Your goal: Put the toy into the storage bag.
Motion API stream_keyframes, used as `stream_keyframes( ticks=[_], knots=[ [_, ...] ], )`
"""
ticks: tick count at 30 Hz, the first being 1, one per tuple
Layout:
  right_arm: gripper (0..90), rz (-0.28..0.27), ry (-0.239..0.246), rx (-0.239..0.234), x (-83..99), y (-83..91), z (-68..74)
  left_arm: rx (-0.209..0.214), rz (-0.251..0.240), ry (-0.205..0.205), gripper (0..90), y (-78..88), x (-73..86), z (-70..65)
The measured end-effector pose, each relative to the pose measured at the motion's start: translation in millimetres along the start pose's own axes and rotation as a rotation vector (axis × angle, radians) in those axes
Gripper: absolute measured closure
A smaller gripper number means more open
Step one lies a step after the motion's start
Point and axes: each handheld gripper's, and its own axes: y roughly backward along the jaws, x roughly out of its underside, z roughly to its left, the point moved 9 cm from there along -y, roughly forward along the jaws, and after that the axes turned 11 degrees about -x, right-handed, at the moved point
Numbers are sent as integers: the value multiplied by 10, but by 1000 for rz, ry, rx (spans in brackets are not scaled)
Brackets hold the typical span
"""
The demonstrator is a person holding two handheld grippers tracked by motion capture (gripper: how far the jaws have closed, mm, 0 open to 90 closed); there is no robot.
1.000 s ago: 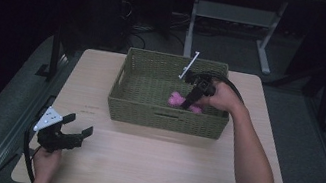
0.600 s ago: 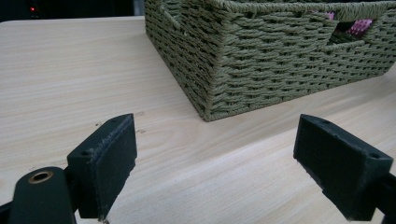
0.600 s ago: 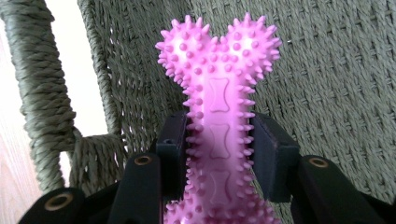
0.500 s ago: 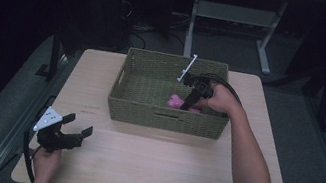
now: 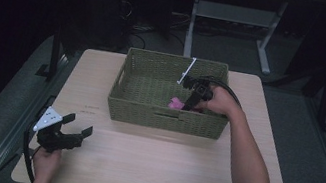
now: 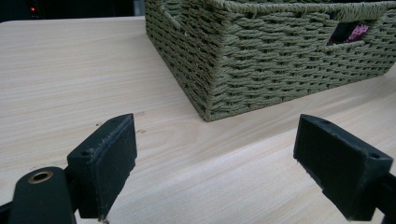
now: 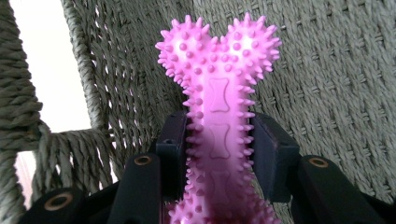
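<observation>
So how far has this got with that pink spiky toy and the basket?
Done: the pink toy bone is already down inside the woven basket, low near its front wall. In hand: the right gripper is clamped on the toy's shaft, so it has not been let go. Left, probably: open the jaws and lift out. The left gripper sits open over the table, holding nothing.

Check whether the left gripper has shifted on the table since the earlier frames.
No. The left gripper sits at the same spot near the table's front left corner, equally far from the woven basket.
</observation>
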Motion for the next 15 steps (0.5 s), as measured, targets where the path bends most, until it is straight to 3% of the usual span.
stream_keyframes(
  ticks=[15],
  knots=[
    [575,5,-13,-7,12,-24,-11,0,-1,0,128,2,-2,3]
  ],
)
